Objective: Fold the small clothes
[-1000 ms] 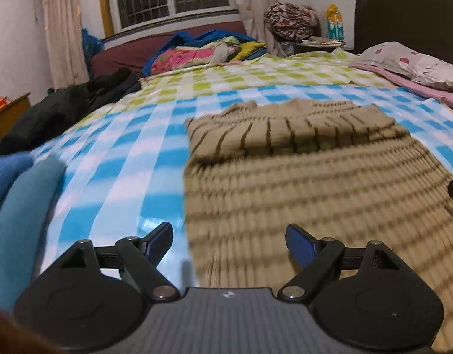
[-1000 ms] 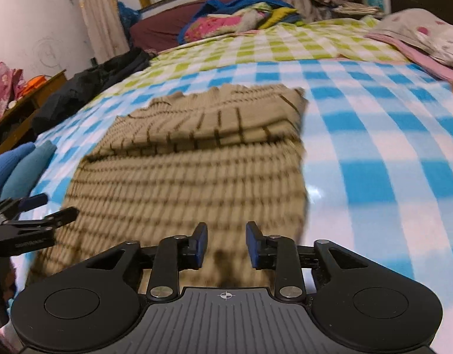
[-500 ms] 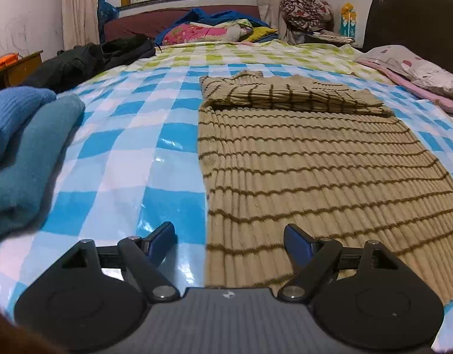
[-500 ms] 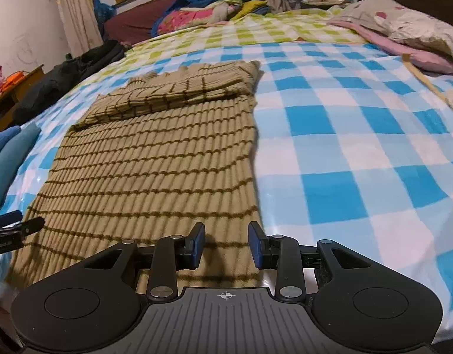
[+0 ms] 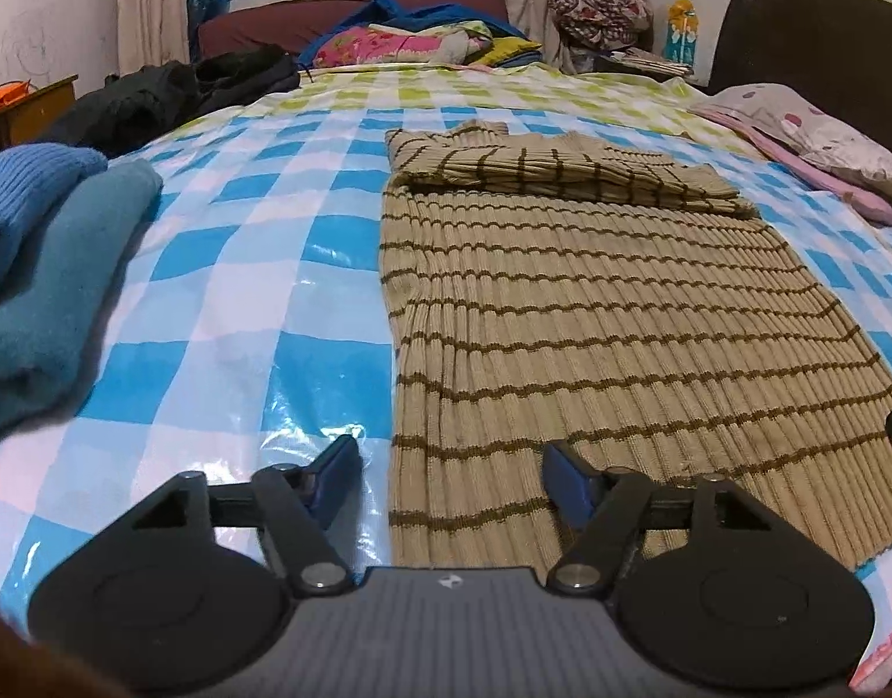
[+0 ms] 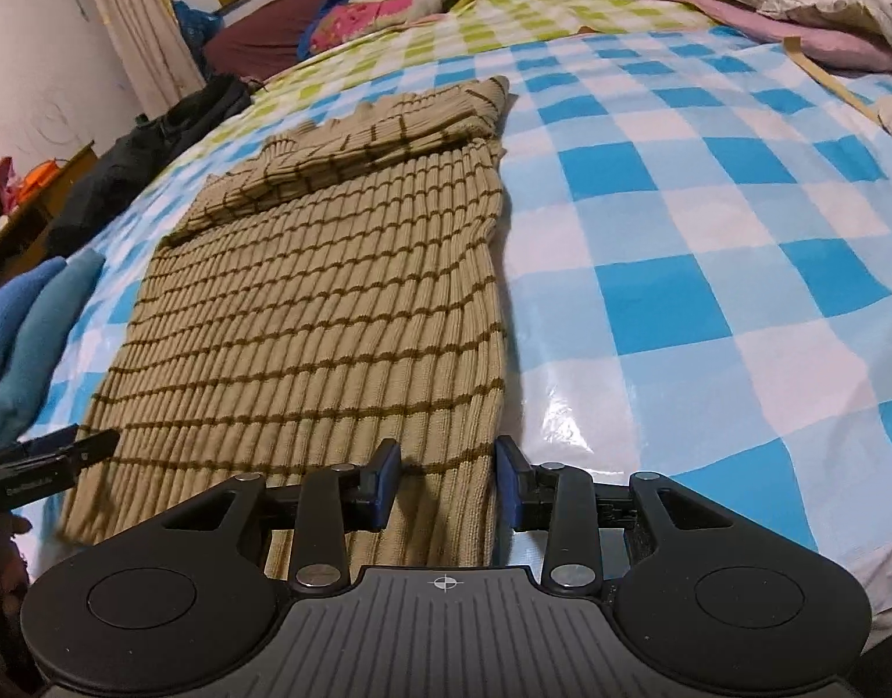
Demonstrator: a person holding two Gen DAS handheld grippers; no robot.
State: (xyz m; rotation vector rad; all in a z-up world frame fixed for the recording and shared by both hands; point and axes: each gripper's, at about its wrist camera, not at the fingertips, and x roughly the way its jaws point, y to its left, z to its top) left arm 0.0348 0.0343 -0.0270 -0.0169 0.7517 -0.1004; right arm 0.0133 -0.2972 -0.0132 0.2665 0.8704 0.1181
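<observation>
The striped tan sweater (image 5: 591, 314) lay flat on the checked bed cover (image 5: 225, 267), sleeves folded across its far end, long axis running straight away from both grippers. Its near hem lay directly under them, crosswise to that axis.

The left gripper (image 5: 449, 480) hung over the hem's left corner. Its jaws stood apart and had just been closing; the sweater's left edge ran between them, one finger over bare cover, the other over knit, pads not pressing.

The right gripper (image 6: 446, 474) hung over the hem's right corner. Its jaws stood apart, narrower than the left's, and had just been opening; the right edge of the knit lay between them, not pinched.

Each hand was nearest its own corner. Judged next move: pinch both corners and carry the hem away along the long axis toward the sleeves.

Folded blue clothes (image 5: 45, 267) lay well to the left.
</observation>
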